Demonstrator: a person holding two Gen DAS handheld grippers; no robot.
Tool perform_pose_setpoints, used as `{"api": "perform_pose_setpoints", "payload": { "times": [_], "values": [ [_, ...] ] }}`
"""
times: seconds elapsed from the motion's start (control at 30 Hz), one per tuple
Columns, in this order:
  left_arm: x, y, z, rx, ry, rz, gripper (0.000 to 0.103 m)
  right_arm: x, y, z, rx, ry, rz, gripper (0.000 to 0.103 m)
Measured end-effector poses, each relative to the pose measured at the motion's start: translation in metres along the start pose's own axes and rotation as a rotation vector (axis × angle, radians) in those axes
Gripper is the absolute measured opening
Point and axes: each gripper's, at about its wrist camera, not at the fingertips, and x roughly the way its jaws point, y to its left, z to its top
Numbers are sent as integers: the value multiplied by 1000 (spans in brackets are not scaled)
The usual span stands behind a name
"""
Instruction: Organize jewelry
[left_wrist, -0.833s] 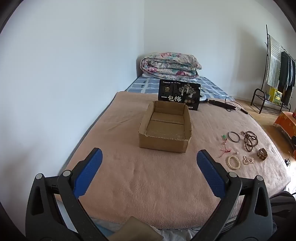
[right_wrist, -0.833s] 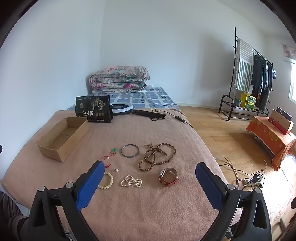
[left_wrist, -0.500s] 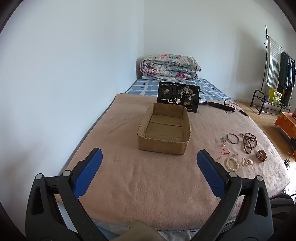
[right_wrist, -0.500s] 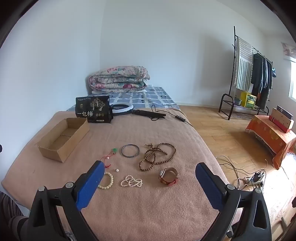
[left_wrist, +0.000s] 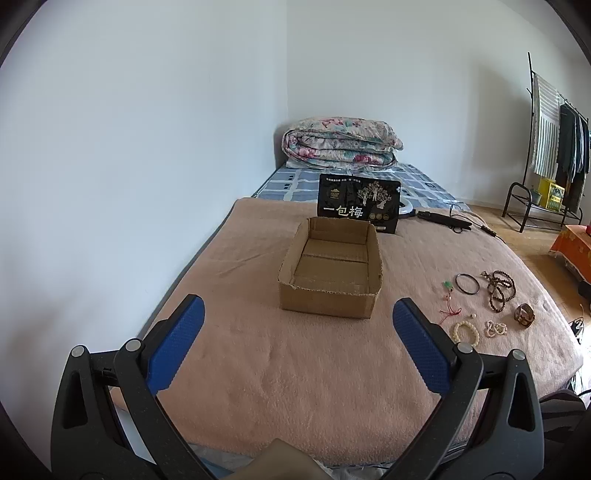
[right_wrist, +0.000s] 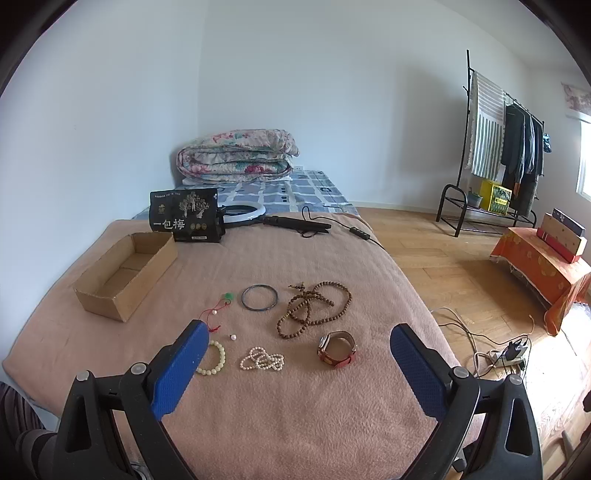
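An open, empty cardboard box (left_wrist: 330, 272) sits on the pink blanket; it shows at the left in the right wrist view (right_wrist: 125, 275). Jewelry lies to its right: a dark bangle (right_wrist: 259, 297), a brown bead necklace (right_wrist: 314, 306), a red-cord green pendant (right_wrist: 218, 308), a cream bead bracelet (right_wrist: 214, 358), a pearl strand (right_wrist: 262, 360) and a leather watch (right_wrist: 337, 349). My left gripper (left_wrist: 297, 321) is open and empty, short of the box. My right gripper (right_wrist: 295, 350) is open and empty, above the near jewelry.
A black printed box (left_wrist: 359, 208) stands behind the cardboard box. A ring light with cable (right_wrist: 280, 219) lies beyond. A folded quilt (right_wrist: 236, 155) is at the bed's head. A clothes rack (right_wrist: 502, 147) and an orange-covered stand (right_wrist: 543, 269) are on the floor at right.
The left gripper has drawn back and risen slightly, so the box looks a little farther away. The right gripper has barely moved. Both stay open.
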Motion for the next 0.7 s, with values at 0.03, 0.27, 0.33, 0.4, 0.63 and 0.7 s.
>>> {"api": "perform_pose_setpoints", "payload": {
  "times": [0.03,0.27,0.33,0.4,0.63,0.7],
  "values": [
    [-1,-1,1,2,-1,1,103,1,0,-1,0,0,1,100],
    [-2,0,2,4,-2,0,103,0,0,1,1,0,1,100],
    [-3,-1,3,3,-3,0,103,0,0,1,2,0,0,100],
    [-4,-1,4,4,-4,0,103,0,0,1,2,0,1,100],
    [-6,-3,7,4,-7,-1,103,0,0,1,1,-1,2,100],
    [-8,-4,9,4,-11,-2,103,1,0,0,1,0,4,100]
  ]
}}
